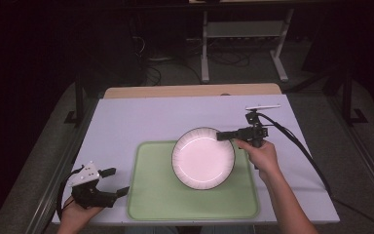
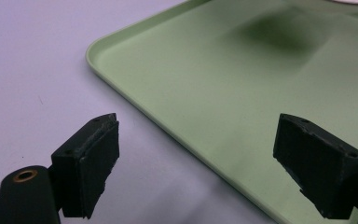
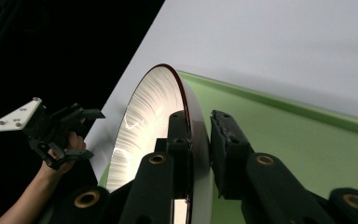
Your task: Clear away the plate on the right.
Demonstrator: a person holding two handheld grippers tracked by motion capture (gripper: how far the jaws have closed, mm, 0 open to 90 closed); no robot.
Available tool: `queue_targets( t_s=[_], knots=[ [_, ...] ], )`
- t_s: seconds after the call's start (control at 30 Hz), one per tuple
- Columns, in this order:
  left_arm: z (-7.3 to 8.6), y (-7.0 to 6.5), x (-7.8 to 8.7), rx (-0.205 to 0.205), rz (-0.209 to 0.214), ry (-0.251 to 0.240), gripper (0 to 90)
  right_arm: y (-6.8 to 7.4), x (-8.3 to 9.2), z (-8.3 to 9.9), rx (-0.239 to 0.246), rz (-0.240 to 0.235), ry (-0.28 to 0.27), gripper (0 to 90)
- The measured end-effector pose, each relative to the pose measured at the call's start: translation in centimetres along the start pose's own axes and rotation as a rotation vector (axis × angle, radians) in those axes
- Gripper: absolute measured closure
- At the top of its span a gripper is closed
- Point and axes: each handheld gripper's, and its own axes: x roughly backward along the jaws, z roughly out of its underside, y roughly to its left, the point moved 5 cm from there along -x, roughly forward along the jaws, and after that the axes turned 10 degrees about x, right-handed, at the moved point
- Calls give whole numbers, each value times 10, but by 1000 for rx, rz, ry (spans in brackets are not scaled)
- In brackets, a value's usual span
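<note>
Now the right gripper point(image 3: 200, 140) pinches the round white dark-rimmed plate point(image 1: 203, 158) by its rim, carrying it over the pale green tray point(image 1: 151, 195); the left gripper point(image 2: 209, 163) waits beside it, jaws wide and empty.

1. The high view is looking forward and down from above the person's side, taking in the whole table point(image 1: 126, 112), with the left gripper point(image 1: 111, 181) at its near left and the right gripper point(image 1: 222, 136) right of centre.
2. The left gripper view is looking along its own jaws, close and low over the tray point(image 2: 177, 88) corner.
3. The right gripper view is looking along its jaws at very close range, past the plate point(image 3: 144, 116) rim they are clamping, towards the far left gripper point(image 3: 81, 133).
4. All three views are sharing the tray and the plate.
</note>
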Motion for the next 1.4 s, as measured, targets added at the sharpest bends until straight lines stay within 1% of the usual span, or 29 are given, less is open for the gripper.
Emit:
queue_targets(
  t_s=[0.07,0.2,0.4,0.73,0.87,0.9,0.97,1.0,1.07,1.1,1.13,1.17,1.27,1.4],
  knots=[
    [0,0,0,0,0,0,143,0,-5,3,-6,-1,10,776],
    [0,0,0,0,1,0,143,0,-11,6,5,-3,17,774],
    [0,0,0,1,1,0,143,-1,-18,12,6,12,32,772],
    [0,0,1,1,3,-2,143,-3,-34,22,-19,23,47,771],
    [0,0,1,2,4,-3,144,-6,-38,27,-16,53,67,769],
    [0,0,1,2,4,-2,144,-8,-38,29,-26,62,67,770],
    [0,0,1,1,4,-2,144,-11,-38,33,-46,60,61,776],
    [0,0,1,1,4,-2,144,-11,-38,33,-46,60,61,776],
    [0,-1,1,-1,5,0,144,-15,-37,37,-52,80,70,788],
    [0,-1,0,-1,5,0,144,-16,-37,38,-54,82,75,792],
    [0,-1,0,-2,5,2,144,-18,-37,41,-57,99,87,802],
    [0,-1,-1,1,6,1,144,-18,-38,42,-58,106,92,804],
    [0,-2,-1,0,6,2,144,-19,-39,44,-70,110,99,807],
    [0,-1,0,0,6,3,144,-19,-44,47,-76,103,93,809]
  ],
)
